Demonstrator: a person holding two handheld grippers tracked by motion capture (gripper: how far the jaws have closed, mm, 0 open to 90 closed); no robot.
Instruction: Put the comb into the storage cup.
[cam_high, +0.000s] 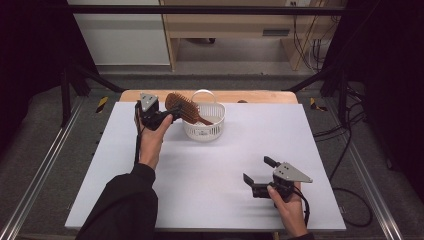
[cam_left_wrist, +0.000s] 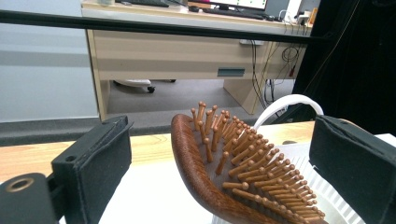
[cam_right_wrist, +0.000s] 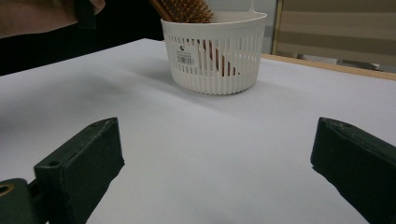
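The white worktop (cam_high: 210, 170) carries a white slatted basket (cam_high: 204, 121) near its far edge. A wooden hairbrush (cam_high: 182, 107) stands handle-down in this basket, its bristled head leaning out over the rim on the left side.

The left hand-held gripper (cam_high: 172, 116) sits just beside the brush head. In the left gripper view its jaws stand wide apart on either side of the head (cam_left_wrist: 224, 177), released and not visibly touching the wood.

The right hand-held gripper (cam_high: 255, 175) rests low over the near part of the worktop, well apart from the basket, jaws spread and holding nothing.

Likely risks:
- The brush is top-heavy and only leans on the rim, so a sideways brush from a jaw may tip it out.
- The light basket may slide or topple if nudged, since nothing steadies it.
- The curved back may slip from the pads if they close again.
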